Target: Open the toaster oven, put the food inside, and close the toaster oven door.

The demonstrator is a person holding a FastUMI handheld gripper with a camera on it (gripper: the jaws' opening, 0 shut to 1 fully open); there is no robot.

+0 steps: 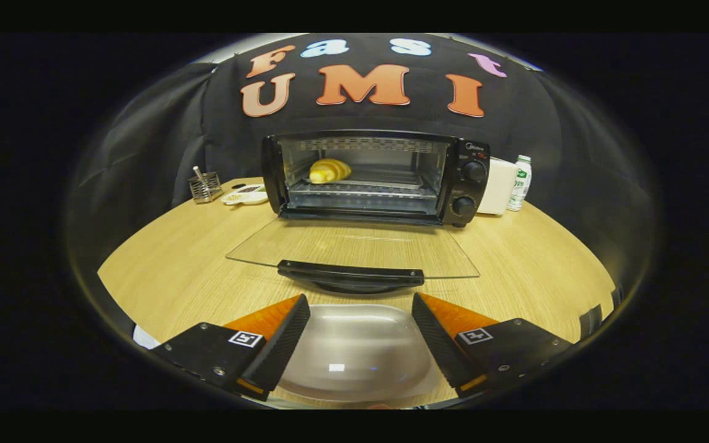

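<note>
Oven (379, 178): upper centre of the frame, on the wooden table (164, 258).
Door (354, 249): glass, dropped flat toward the camera, handle (350, 274) at its near edge.
Food (328, 170): yellow pastry on the rack, left side of the cavity.
Plate (354, 351): empty, lower centre, between the fingers.
Gripper (359, 338): fingers spread wide, gripping nothing.
Step in hand (judged): closing; come under the handle, lift evenly, follow the hinge's arc.

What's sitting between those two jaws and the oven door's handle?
In the gripper view, an empty metal tray lies between the open jaws of the gripper; beyond it, only bare wooden table before the handle.
</note>
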